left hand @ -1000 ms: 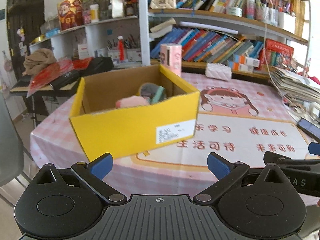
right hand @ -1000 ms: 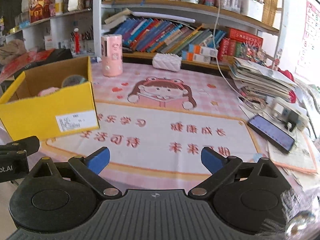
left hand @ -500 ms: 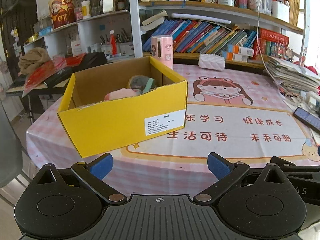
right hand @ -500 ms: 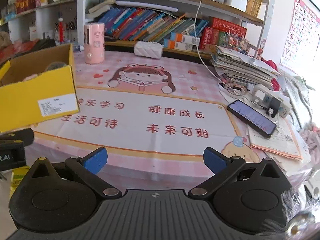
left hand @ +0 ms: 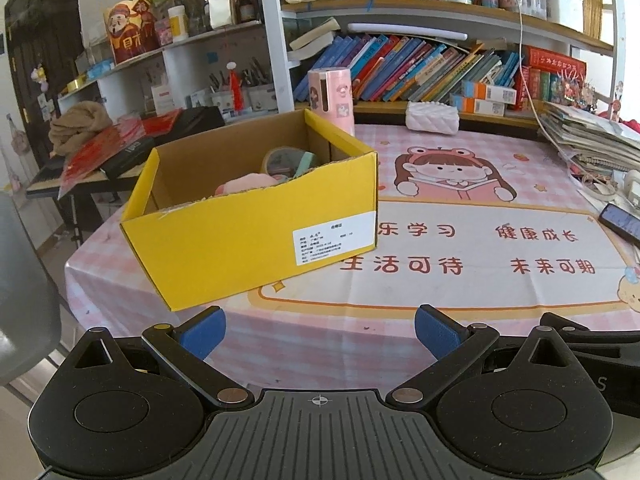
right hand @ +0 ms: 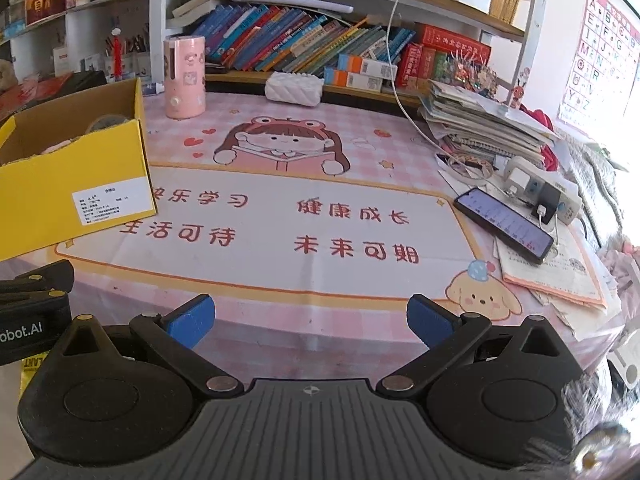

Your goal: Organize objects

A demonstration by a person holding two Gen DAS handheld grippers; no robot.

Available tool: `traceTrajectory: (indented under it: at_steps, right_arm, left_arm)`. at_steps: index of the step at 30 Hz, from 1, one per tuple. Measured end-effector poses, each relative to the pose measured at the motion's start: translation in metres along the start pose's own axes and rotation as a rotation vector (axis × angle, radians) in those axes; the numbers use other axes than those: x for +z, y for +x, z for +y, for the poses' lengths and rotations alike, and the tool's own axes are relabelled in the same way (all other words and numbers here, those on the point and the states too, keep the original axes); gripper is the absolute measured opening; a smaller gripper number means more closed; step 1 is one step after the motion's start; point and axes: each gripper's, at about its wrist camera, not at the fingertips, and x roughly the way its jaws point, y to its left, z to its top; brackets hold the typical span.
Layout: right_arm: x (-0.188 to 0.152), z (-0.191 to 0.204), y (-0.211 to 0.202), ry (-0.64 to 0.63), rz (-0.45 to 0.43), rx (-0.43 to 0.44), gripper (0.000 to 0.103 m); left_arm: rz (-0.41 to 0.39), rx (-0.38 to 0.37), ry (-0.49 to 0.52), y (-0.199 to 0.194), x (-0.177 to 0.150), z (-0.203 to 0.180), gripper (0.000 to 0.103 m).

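A yellow cardboard box (left hand: 256,236) stands open on the left part of the pink tablecloth (left hand: 460,240); inside lie a roll of tape (left hand: 286,160) and a pink soft object (left hand: 248,184). The same box (right hand: 72,188) sits at the left edge in the right wrist view. My left gripper (left hand: 318,332) is open and empty, near the table's front edge, short of the box. My right gripper (right hand: 310,320) is open and empty too, over the front edge, right of the left gripper's body (right hand: 32,308).
A pink cylinder (right hand: 185,78) and a white quilted pouch (right hand: 294,87) stand at the back by the bookshelf. A phone (right hand: 504,230), a power strip (right hand: 540,190), loose papers and a stack of books (right hand: 480,128) crowd the right side. A side table with clutter (left hand: 100,152) lies left.
Both grippers have drawn back and up from the table, so the box and cloth look smaller and farther. Both stay open and empty.
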Motion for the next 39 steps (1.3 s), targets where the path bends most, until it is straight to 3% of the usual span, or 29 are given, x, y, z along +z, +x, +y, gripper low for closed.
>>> traceTrajectory:
  at_steps: [20,39]
  right_arm:
    - [-0.001,-0.004,0.002,0.044,0.016,-0.081,0.103]
    - [0.001,-0.004,0.005,0.047,0.017,-0.093,0.102]
  left_arm:
    - [-0.006,0.02,0.019,0.002,0.002,-0.012,0.102]
    - [0.011,0.019,0.001,0.006,0.004,-0.01,0.102]
